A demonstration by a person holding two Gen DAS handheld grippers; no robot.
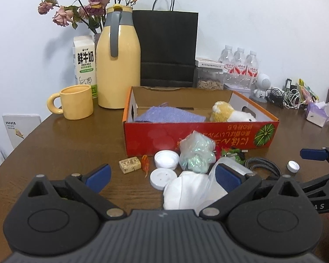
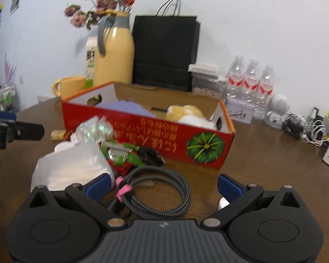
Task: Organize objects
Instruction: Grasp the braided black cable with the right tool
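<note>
In front of the red cardboard box point(image 2: 147, 138), right tool point(image 2: 163, 186) gapes over the braided grey cable coil point(image 2: 160, 188); left tool point(image 1: 162, 175) gapes too; next: clamp, lift in.

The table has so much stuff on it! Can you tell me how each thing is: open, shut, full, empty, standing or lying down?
Left gripper: open, empty.
Right gripper: open, empty.
Red box: open on top, holding a purple cloth and a plush toy.
Yellow jug: upright, lid shut.
Yellow mug: upright.
Milk carton: upright, shut.
Black bag: standing.
Braided cable: coiled, on the table.
</note>
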